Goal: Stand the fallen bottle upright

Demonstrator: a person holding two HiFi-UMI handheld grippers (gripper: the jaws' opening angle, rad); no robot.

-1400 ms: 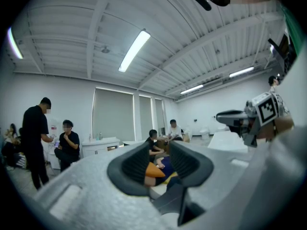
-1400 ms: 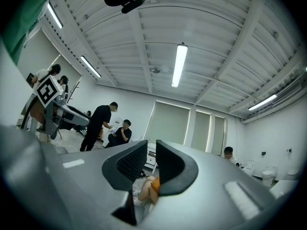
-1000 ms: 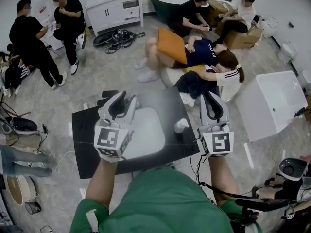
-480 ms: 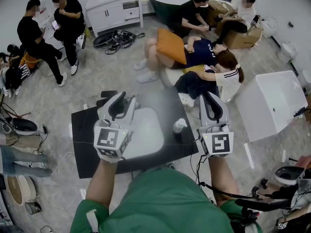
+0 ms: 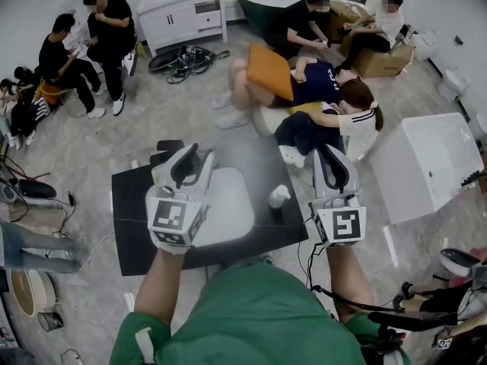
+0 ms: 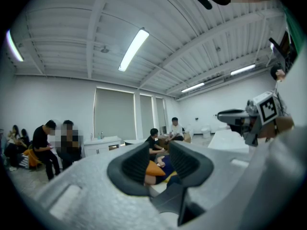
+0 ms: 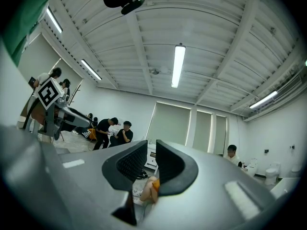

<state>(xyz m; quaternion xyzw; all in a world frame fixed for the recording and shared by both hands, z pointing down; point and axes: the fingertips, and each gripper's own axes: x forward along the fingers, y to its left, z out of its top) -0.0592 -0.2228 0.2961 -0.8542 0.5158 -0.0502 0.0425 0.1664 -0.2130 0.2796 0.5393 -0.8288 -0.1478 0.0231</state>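
A small white bottle (image 5: 278, 197) rests on the black table (image 5: 137, 234), right of a white tray (image 5: 232, 204); at this size I cannot tell whether it lies or stands. My left gripper (image 5: 190, 157) hovers over the tray's left part, open a little with nothing between its fingers. My right gripper (image 5: 329, 157) is held to the right of the bottle, apart from it, with its jaws almost together and empty. Both gripper views tilt up at the ceiling, so the bottle is hidden there: left gripper (image 6: 159, 159), right gripper (image 7: 151, 164).
Several people (image 5: 319, 105) sit on the floor just beyond the table's far edge. A white basin unit (image 5: 426, 166) stands to the right. More people (image 5: 84, 48) are at the far left, near a white cabinet (image 5: 183, 14). Cables lie on the floor at both sides.
Both grippers and the bottle stay where they were. A person at the far left has gone from standing to crouching.
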